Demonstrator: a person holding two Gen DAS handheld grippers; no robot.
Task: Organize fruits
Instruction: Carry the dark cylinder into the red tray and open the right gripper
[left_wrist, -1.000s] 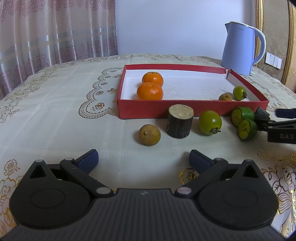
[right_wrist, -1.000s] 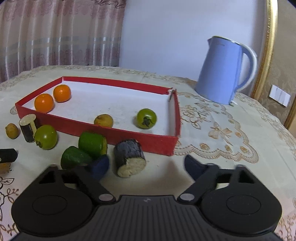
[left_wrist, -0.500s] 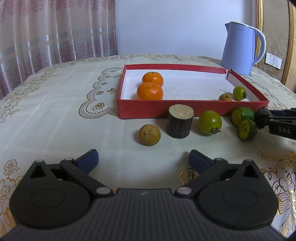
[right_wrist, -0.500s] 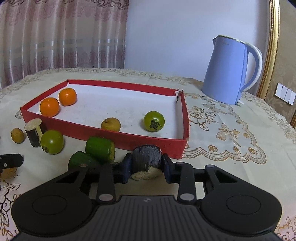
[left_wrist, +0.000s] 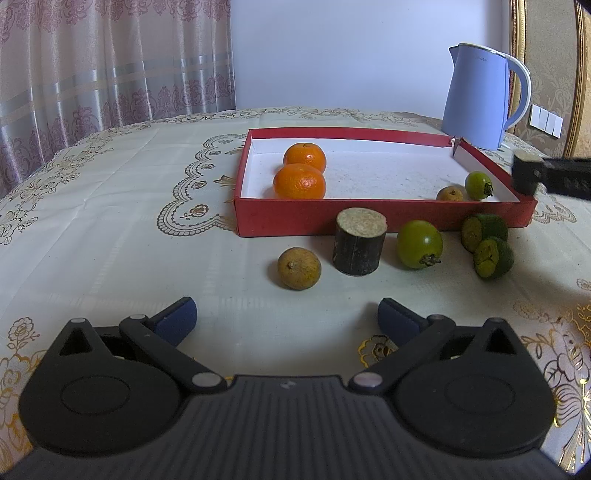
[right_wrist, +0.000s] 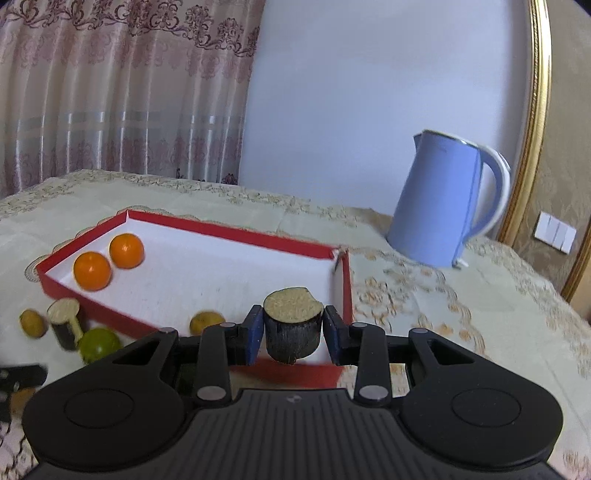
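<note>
My right gripper (right_wrist: 293, 334) is shut on a short dark sugarcane piece (right_wrist: 293, 329), held in the air over the near right corner of the red tray (right_wrist: 236, 234). In the left wrist view that piece (left_wrist: 522, 171) hangs above the tray's right wall. My left gripper (left_wrist: 286, 319) stands open and empty, low over the cloth. Before it lie a brown fruit (left_wrist: 299, 267), a second cane piece (left_wrist: 360, 245), a green fruit (left_wrist: 419, 243) and two green cut pieces (left_wrist: 493, 256). Two oranges (left_wrist: 300, 181), a small brown fruit (left_wrist: 450, 193) and a small green fruit (left_wrist: 477, 185) sit in the tray.
A blue kettle (left_wrist: 476, 99) stands behind the tray's far right corner, also in the right wrist view (right_wrist: 443, 199). An embroidered cloth (left_wrist: 110, 221) covers the table. Curtains hang at the back left, and a gold-framed panel rises at the right.
My right gripper closed on the cane piece that lay on the cloth beside the tray, then lifted it above the tray's corner. The left gripper stayed still.
</note>
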